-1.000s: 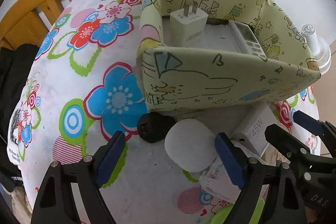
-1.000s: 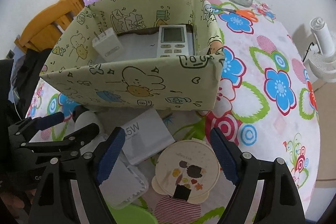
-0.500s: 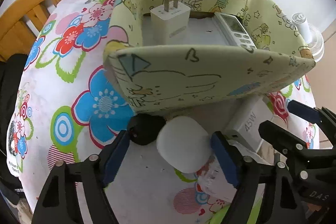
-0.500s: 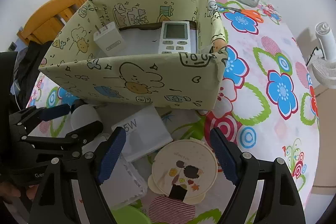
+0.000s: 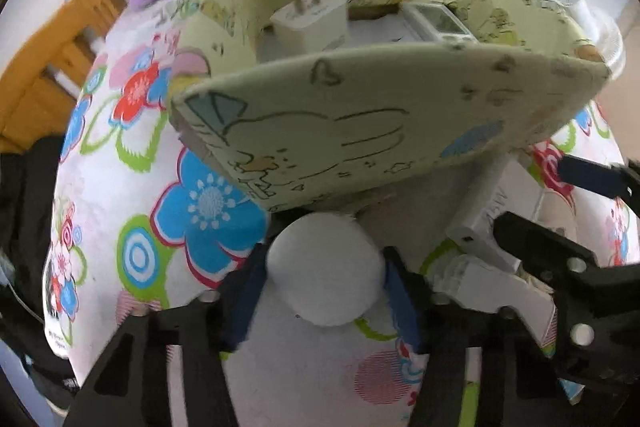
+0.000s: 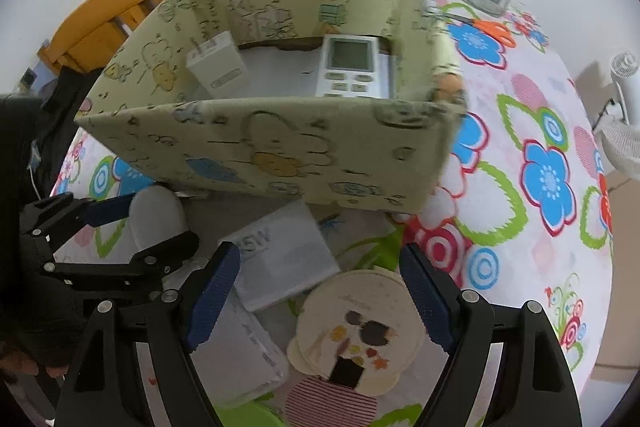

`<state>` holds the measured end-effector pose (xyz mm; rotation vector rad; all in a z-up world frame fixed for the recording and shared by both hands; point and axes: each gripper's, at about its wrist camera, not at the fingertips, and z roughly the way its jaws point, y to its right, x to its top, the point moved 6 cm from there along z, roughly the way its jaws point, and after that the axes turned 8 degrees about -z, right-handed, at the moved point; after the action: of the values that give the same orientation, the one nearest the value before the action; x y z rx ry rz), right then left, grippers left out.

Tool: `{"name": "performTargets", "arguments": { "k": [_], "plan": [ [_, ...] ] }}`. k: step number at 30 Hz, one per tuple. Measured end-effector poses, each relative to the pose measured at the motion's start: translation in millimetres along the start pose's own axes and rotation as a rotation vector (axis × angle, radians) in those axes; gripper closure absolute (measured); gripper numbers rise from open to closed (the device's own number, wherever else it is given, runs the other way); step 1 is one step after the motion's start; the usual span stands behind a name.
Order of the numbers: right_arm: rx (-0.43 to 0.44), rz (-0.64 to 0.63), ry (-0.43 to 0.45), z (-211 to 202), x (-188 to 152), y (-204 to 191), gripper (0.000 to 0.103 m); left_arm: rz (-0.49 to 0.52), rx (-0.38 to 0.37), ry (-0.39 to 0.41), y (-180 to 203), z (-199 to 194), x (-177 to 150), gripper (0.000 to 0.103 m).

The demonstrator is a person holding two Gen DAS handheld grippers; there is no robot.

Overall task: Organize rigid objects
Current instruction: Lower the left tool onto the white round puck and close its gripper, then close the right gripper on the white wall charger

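Left gripper is closing in on the white round object; jaws have just been narrowing, both blue pads are now touching its sides. It's sitting dead centre between them on the counter, just in front of the patterned box. Box lies straight ahead and above, so I'd expect a lift up over the near wall. Right gripper is hanging open over the round illustrated disc, gripping nothing. White charger and remote are already lying in the box.
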<state>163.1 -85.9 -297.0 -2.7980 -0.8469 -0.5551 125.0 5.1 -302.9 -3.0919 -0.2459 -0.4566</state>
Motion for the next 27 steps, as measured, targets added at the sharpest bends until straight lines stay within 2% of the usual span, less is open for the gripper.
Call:
{"name": "performTargets", "arguments": {
  "k": [3, 11, 20, 23, 25, 27],
  "plan": [
    [-0.009, -0.016, 0.001, 3, 1, -3, 0.019, -0.022, -0.028, -0.017, -1, 0, -2, 0.047],
    [-0.005, -0.039, 0.004, 9, 7, -9, 0.019, -0.043, -0.032, -0.033, -16, -1, -12, 0.047],
    [-0.044, -0.077, -0.053, 30, 11, -28, 0.019, -0.060, -0.025, -0.033, -43, 0, -17, 0.047],
    [-0.028, -0.039, -0.076, 39, 10, -29, 0.023, -0.068, -0.031, -0.032, -44, -1, -17, 0.047],
    [-0.066, -0.090, -0.062, 39, 10, -39, 0.033, -0.061, -0.035, -0.033, -43, -3, -17, 0.048],
    [-0.086, -0.098, -0.050, 40, 10, -44, 0.033, -0.051, -0.026, -0.028, -39, -2, -15, 0.048]
  ]
}}
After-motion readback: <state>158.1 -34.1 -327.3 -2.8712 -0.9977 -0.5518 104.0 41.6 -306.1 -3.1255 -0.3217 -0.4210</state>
